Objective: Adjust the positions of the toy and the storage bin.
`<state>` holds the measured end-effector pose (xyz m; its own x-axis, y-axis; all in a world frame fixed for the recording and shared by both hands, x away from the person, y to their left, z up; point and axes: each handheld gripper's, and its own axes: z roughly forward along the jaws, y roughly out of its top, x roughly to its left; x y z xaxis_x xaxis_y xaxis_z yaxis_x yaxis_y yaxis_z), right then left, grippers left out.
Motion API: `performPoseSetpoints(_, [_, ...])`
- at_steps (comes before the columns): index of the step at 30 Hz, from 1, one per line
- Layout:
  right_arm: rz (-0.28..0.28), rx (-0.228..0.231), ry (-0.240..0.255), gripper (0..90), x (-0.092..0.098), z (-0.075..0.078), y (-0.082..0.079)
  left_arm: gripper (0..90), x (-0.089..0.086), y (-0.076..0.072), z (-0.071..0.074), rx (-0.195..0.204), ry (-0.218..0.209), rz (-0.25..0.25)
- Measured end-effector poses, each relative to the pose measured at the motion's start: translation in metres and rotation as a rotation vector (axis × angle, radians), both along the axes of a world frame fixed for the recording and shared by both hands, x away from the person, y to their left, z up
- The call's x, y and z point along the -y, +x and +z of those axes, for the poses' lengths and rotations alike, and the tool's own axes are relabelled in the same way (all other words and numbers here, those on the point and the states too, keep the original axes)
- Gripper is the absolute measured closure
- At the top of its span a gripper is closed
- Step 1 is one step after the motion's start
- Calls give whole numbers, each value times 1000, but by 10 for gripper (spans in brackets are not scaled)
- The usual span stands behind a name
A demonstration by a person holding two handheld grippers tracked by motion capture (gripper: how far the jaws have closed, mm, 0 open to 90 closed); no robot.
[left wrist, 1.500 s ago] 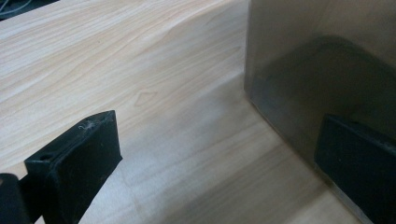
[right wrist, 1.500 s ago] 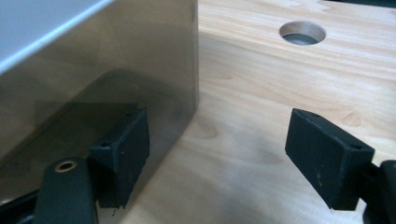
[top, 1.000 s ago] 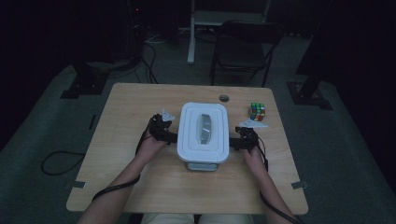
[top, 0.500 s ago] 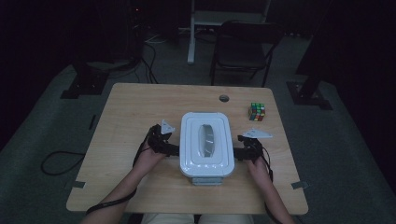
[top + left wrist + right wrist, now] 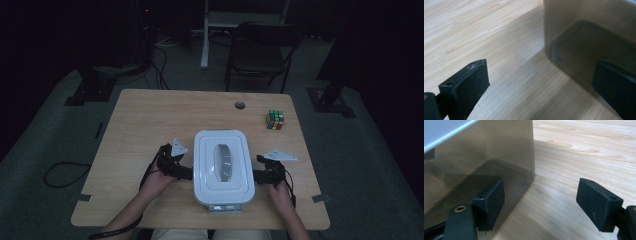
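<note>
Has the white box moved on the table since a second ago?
Yes. The white box, pressed between the left gripper and right gripper, has slid toward the person, farther from the table hole.

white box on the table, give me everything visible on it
The white box is a rounded-rectangle plastic container with a white lid that has an oval opening in its middle and a latch tab on the near short edge. Its walls look translucent grey in both gripper views. It sits upright, lid on, on the wooden table, near the front edge. The left tool and right tool flank its long sides, one open jaw of each against the wall.
</note>
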<state>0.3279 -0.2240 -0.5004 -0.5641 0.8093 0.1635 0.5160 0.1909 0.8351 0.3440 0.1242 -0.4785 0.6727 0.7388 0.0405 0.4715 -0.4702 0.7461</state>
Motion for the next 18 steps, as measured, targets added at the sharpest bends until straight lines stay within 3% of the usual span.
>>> performPoseSetpoints(5, [14,-17,26,225,2,-1,-12,18,-2,-8,-1,-3,-7,-4])
performPoseSetpoints(12, [29,-13,20,199,4,-2,-22,17,-9,-16,-6,-13,-72,-21])
performPoseSetpoints(14, [43,1,15,153,7,-2,-22,16,-13,-16,-8,-1,-105,-36])
performPoseSetpoints(18, [16,46,-12,153,14,-4,-22,17,-24,-14,-13,-12,-94,-14])
